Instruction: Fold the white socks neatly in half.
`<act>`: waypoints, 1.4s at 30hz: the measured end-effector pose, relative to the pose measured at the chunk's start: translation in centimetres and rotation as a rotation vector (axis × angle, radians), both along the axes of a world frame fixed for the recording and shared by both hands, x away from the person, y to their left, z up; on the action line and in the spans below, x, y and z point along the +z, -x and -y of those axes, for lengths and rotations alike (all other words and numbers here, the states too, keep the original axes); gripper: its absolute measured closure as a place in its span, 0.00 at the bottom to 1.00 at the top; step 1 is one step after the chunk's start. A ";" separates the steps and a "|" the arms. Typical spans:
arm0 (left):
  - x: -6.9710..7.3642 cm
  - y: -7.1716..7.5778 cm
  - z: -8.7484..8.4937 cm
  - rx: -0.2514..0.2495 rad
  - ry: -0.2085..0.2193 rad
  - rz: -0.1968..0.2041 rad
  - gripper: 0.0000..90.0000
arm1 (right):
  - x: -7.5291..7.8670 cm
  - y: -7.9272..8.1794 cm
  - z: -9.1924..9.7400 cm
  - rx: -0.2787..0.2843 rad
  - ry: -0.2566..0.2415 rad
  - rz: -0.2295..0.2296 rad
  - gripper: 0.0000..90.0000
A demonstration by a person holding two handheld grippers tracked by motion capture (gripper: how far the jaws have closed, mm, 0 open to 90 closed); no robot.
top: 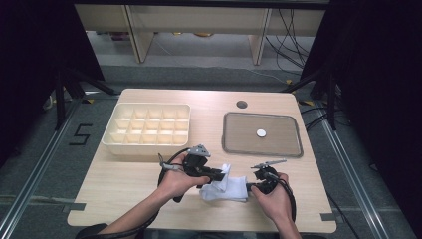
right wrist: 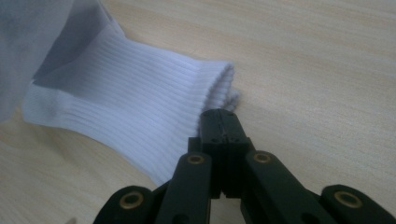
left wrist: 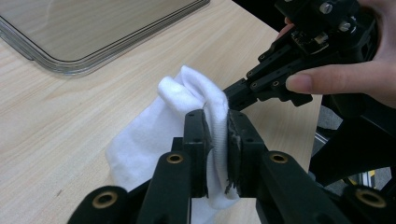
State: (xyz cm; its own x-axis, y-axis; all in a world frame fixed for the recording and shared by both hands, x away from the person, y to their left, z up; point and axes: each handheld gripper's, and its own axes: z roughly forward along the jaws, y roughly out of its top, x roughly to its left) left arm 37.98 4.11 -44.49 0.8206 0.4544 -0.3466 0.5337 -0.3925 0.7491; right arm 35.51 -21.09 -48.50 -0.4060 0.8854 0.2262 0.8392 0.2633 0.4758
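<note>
So, high view: white sock (top: 230, 187) lower centre, long axis left-right between left gripper (top: 221, 175) and right gripper (top: 252, 187). Left gripper view: jaws clamped on a sock fold (left wrist: 215, 122). Right gripper view: jaws together at the cuff (right wrist: 223, 83); whether they pinch it, can't tell.

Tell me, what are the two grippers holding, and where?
Left gripper pinches a fold of the white ribbed cotton sock. Right gripper is shut at its cuff edge; a grip cannot be told.
</note>
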 end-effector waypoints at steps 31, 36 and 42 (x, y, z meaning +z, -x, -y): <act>-0.8 0.1 1.6 -0.017 -0.036 0.020 0.87 | 0.0 0.0 -0.9 0.011 0.002 0.012 1.00; -0.9 0.1 1.9 -0.024 -0.042 0.025 0.87 | 0.0 0.0 -0.9 0.018 0.005 0.012 1.00; -1.0 0.1 2.1 -0.026 -0.043 0.030 0.87 | 0.0 0.0 -1.0 0.020 0.000 0.009 1.00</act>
State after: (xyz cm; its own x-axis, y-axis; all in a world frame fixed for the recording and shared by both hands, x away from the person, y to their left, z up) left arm 37.90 2.03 -45.45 0.8420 0.4466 -0.3026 0.5007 -0.4382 0.7466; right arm 35.48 -20.05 -48.46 -0.4253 0.8773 0.2223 0.8297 0.2798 0.4831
